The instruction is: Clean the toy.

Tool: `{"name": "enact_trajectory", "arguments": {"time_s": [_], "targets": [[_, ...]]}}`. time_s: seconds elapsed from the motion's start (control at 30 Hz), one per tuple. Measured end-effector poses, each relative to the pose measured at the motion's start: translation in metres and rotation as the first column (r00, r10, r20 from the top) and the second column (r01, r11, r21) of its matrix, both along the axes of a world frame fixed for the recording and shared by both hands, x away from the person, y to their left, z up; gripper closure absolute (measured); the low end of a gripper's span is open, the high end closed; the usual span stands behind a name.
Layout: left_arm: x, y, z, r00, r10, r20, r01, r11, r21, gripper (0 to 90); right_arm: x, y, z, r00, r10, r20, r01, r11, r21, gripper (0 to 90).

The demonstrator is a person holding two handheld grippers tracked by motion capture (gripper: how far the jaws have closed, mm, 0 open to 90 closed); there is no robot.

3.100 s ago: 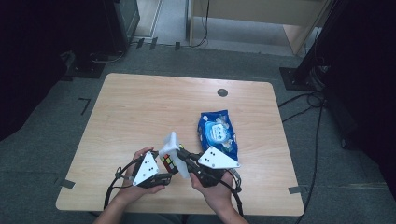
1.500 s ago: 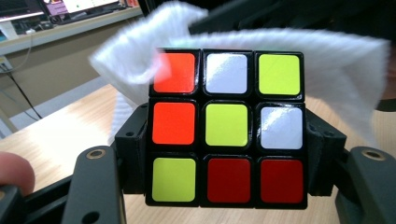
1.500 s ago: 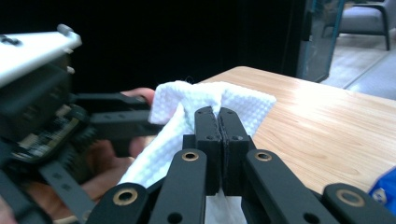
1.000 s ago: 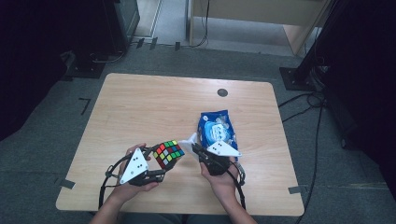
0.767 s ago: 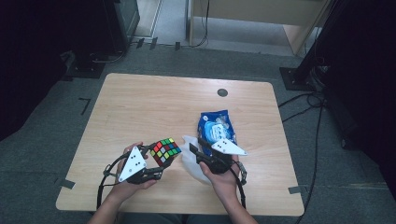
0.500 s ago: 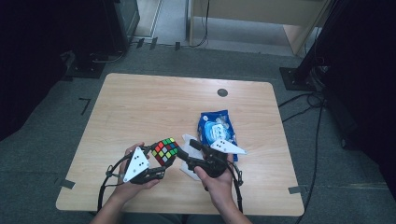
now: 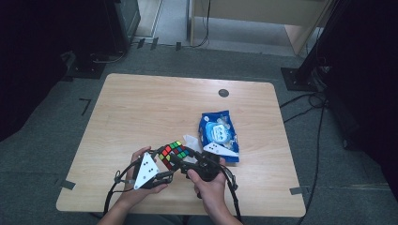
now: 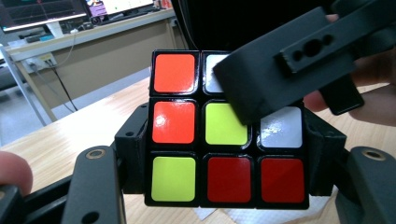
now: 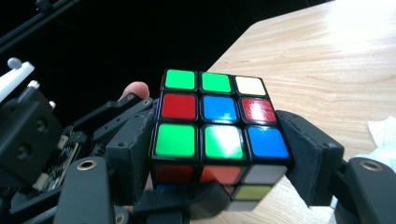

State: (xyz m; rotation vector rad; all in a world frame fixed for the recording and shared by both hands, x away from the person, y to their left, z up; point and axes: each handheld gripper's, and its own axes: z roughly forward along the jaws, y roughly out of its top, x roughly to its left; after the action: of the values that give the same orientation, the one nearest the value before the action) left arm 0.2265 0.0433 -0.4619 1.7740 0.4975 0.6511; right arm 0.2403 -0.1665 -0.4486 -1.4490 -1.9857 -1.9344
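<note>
Cube [image 7: 172,153] held above wooden table [image 7: 141,108]; grey carpet floor [image 7: 61,140] around

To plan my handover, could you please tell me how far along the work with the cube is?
Done: the crumpled white tissue lies on the wooden table beside the blue snack packet. In hand: the left gripper clamps the scrambled multicoloured puzzle cube; the right gripper's jaws, just closing, meet its sides. Left: any twisting; its colours are mixed.
</note>
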Motion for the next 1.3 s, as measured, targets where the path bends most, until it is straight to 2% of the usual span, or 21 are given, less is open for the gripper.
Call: {"name": "enact_trajectory", "arguments": {"time_s": [0.13, 0.33, 0.57, 0.63, 0.67, 0.73, 0.87, 1.03, 1.07, 1.17, 1.23, 1.3], "targets": [[0.001, -0.001, -0.001, 0.9998, -0.014, -0.01, 0.014, 0.9999, -0.003, 34.1, 0.0, -0.003, 0.001, 0.9996, -0.002, -0.03, 0.002, 0.9998, 0.02, 34.6], [0.001, -0.002, -0.002, 0.9998, -0.017, -0.013, 0.017, 0.9998, 0.005, 33.8, 0.0, -0.004, 0.001, 0.9995, -0.004, -0.03, 0.004, 1.0, 0.001, 34.7], [0.003, -0.004, -0.005, 0.9996, -0.024, -0.013, 0.024, 0.999, 0.037, 32.6, 0.0, -0.006, 0.002, 0.9994, -0.015, -0.031, 0.015, 0.9998, -0.009, 34.8], [0.003, -0.004, -0.006, 0.9996, -0.023, -0.017, 0.024, 0.9987, 0.045, 32.9, 0.0, -0.007, 0.002, 0.9995, -0.021, -0.025, 0.021, 0.9998, 0.001, 34.8], [0.004, -0.004, -0.008, 0.9995, -0.019, -0.023, 0.021, 0.9982, 0.056, 33.0, 0.0, -0.009, 0.005, 0.9993, -0.03, -0.024, 0.03, 0.9992, 0.025, 34.8], [0.004, -0.004, -0.008, 0.9996, -0.018, -0.021, 0.019, 0.9983, 0.055, 33.1, 0.0, -0.011, 0.007, 0.9994, -0.028, -0.02, 0.029, 0.9988, 0.04, 34.8], [0.002, -0.003, -0.006, 0.9998, -0.017, -0.014, 0.017, 0.9997, 0.018, 33.6, -0.001, -0.011, 0.007, 0.9992, -0.025, -0.032, 0.026, 0.9981, 0.056, 34.8], [0.001, 0.0, -0.005, 0.9999, -0.016, 0.005, 0.016, 0.9996, 0.025, 34.2, 0.001, -0.011, 0.005, 0.999, 0.001, -0.044, 0.003, 0.9964, 0.085, 34.6], [0.002, 0.001, -0.004, 0.9997, -0.025, -0.003, 0.025, 0.9994, 0.022, 34.2, 0.003, -0.012, 0.004, 0.9991, 0.02, -0.036, -0.016, 0.9961, 0.087, 34.2], [0.005, 0.005, -0.002, 0.9993, -0.033, -0.017, 0.033, 0.9993, 0.018, 34.2, 0.006, -0.013, 0.005, 0.9996, 0.027, 0.005, -0.027, 0.9964, 0.08, 32.7], [0.006, 0.007, -0.002, 0.9993, -0.029, -0.023, 0.029, 0.9995, 0.015, 34.3, 0.006, -0.015, 0.006, 0.9995, 0.027, 0.015, -0.028, 0.9956, 0.089, 32.8], [0.012, 0.016, 0.001, 0.9989, -0.011, -0.045, 0.011, 0.9999, 0.003, 34.2, 0.008, -0.022, 0.009, 0.9958, 0.021, 0.089, -0.031, 0.9933, 0.111, 31.7]]}}
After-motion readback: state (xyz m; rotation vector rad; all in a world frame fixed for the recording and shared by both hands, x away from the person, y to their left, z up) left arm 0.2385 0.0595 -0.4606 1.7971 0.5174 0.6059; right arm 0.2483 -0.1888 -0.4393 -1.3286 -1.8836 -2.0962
